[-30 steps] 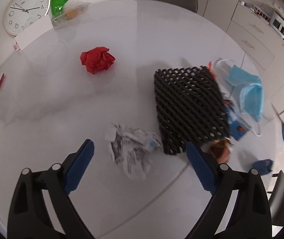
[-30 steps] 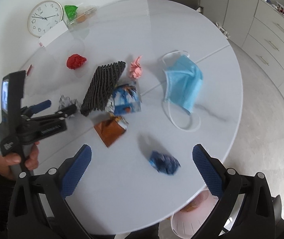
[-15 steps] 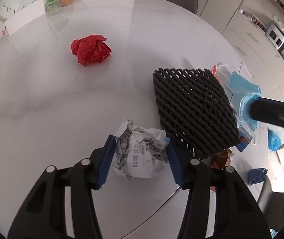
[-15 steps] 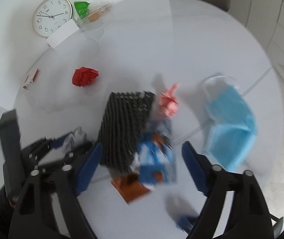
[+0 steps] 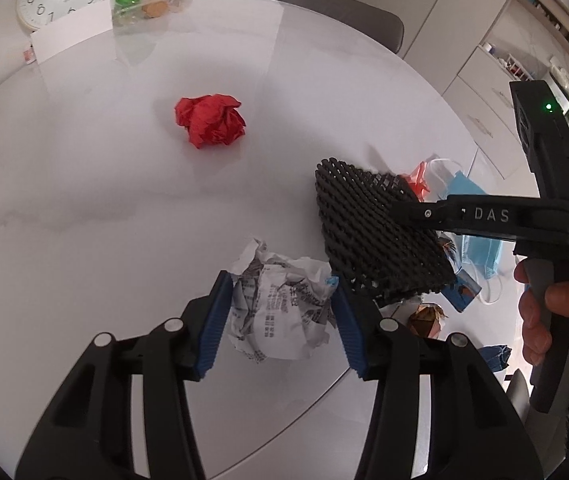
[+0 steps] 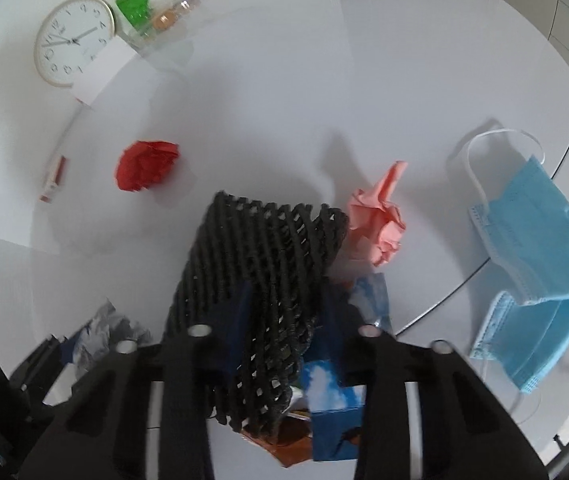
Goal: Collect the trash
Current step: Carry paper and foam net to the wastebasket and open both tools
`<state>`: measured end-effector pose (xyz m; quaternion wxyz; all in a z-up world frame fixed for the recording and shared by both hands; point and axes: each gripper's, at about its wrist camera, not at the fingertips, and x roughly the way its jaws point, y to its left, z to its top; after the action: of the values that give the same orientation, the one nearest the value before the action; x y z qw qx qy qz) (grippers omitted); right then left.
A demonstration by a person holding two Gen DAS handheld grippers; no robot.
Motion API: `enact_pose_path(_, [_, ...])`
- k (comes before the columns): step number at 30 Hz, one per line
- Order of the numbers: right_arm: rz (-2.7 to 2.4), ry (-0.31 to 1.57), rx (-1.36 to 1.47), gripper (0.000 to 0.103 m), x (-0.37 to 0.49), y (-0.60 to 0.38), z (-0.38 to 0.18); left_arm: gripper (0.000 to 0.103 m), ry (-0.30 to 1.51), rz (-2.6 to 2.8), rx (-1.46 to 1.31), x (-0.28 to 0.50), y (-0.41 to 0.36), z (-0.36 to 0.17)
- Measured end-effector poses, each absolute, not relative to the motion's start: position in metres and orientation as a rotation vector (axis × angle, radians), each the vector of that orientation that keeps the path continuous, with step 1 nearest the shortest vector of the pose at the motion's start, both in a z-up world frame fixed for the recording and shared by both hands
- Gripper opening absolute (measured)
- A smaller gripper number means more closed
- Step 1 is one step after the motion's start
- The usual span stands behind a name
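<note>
The left gripper (image 5: 280, 316) clamped a crumpled newspaper ball (image 5: 280, 312) near the table's (image 5: 104, 208) near edge. Just right, the right gripper (image 6: 284, 320) pinched black foam netting (image 6: 260, 280), raising its edge above the wrappers (image 6: 336, 392).

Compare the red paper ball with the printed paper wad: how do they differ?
The red paper ball is plain red; the printed paper wad is white with black print. The red paper ball lies free on the table; the printed paper wad sits between the left gripper pads. Both are crumpled paper.
</note>
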<state>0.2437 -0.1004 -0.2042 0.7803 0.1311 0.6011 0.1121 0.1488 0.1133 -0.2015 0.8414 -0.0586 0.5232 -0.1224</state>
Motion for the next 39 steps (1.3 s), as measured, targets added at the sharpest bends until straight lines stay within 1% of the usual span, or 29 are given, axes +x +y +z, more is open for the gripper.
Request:
enact_pose_path(2, [0.258, 1.278, 0.292, 0.014, 0.241, -0.101, -0.198, 0.049, 1.102, -0.257, -0.123, 0.144, 0.115, -0.197])
enact_pose_path(6, [0.276, 1.220, 0.305, 0.014, 0.228, -0.108, -0.172, 0.049, 1.095, -0.270, -0.106, 0.135, 0.112, -0.185])
enact_pose_path(11, [0.252, 1.129, 0.315, 0.014, 0.181, -0.138, -0.129, 0.049, 1.069, -0.347, -0.058, 0.115, 0.090, -0.160])
enact_pose_path(14, [0.182, 1.108, 0.304, 0.014, 0.142, -0.166, -0.113, 0.049, 1.048, -0.422, -0.001, 0.100, 0.062, -0.142])
enact_pose_path(22, [-0.071, 1.132, 0.340, 0.014, 0.015, -0.253, -0.103, 0.049, 1.020, -0.700, 0.112, 0.047, -0.036, -0.109])
enact_pose_path(27, [-0.260, 1.176, 0.355, 0.016, -0.063, -0.293, -0.118, 0.049, 1.023, -0.862, 0.186, 0.010, -0.095, -0.105])
enact_pose_path(30, [-0.350, 1.216, 0.369, 0.017, -0.100, -0.310, -0.140, 0.049, 1.043, -0.937, 0.212, -0.014, -0.122, -0.107])
enact_pose_path(33, [-0.414, 1.269, 0.343, 0.019, -0.126, -0.319, -0.170, 0.049, 1.051, -0.980, 0.248, -0.028, -0.142, -0.109])
enact_pose_path(37, [-0.450, 1.346, 0.398, 0.019, -0.148, -0.330, -0.220, 0.050, 1.065, -1.019, 0.296, -0.044, -0.163, -0.114])
enact_pose_path(38, [-0.461, 1.365, 0.403, 0.025, -0.150, -0.332, -0.230, 0.050, 1.070, -1.025, 0.307, -0.047, -0.167, -0.116])
enact_pose_path(39, [-0.475, 1.388, 0.401, 0.035, -0.153, -0.333, -0.240, 0.050, 1.076, -1.032, 0.317, -0.051, -0.172, -0.118])
